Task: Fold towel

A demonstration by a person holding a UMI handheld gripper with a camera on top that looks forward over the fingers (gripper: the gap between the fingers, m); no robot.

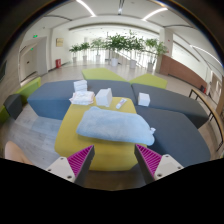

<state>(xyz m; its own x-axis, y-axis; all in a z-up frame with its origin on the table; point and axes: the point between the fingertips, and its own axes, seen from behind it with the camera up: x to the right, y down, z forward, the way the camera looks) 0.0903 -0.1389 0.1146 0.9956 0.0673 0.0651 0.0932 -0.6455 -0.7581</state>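
Note:
A pale blue-white towel (116, 126) lies bunched on a yellow table (78, 140), just beyond my fingers. My gripper (113, 160) is open and empty; its magenta pads (81, 157) stand wide apart, one at each side of the table's near edge. The towel lies ahead of the fingers and touches neither. Its near edge looks loosely folded over.
Several white items (92, 97) sit at the table's far end. Grey sofa blocks (165, 103) wrap round the table, with one more white item (144, 99) on them. Green seats (104, 73) and potted plants (120, 44) stand further back in a bright hall.

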